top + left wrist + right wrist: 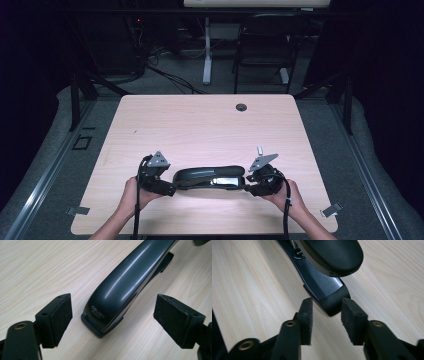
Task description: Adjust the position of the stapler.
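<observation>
Pale wood table, dark room behind, folding chair at upper centre of the high view. Black stapler flat near the lower edge, between both tools. Left gripper, lower left: jaws wide apart, flanking the stapler's labelled end, no contact. Right gripper, lower right: jaws narrowly apart around the base tip, pads not pressing.
</observation>
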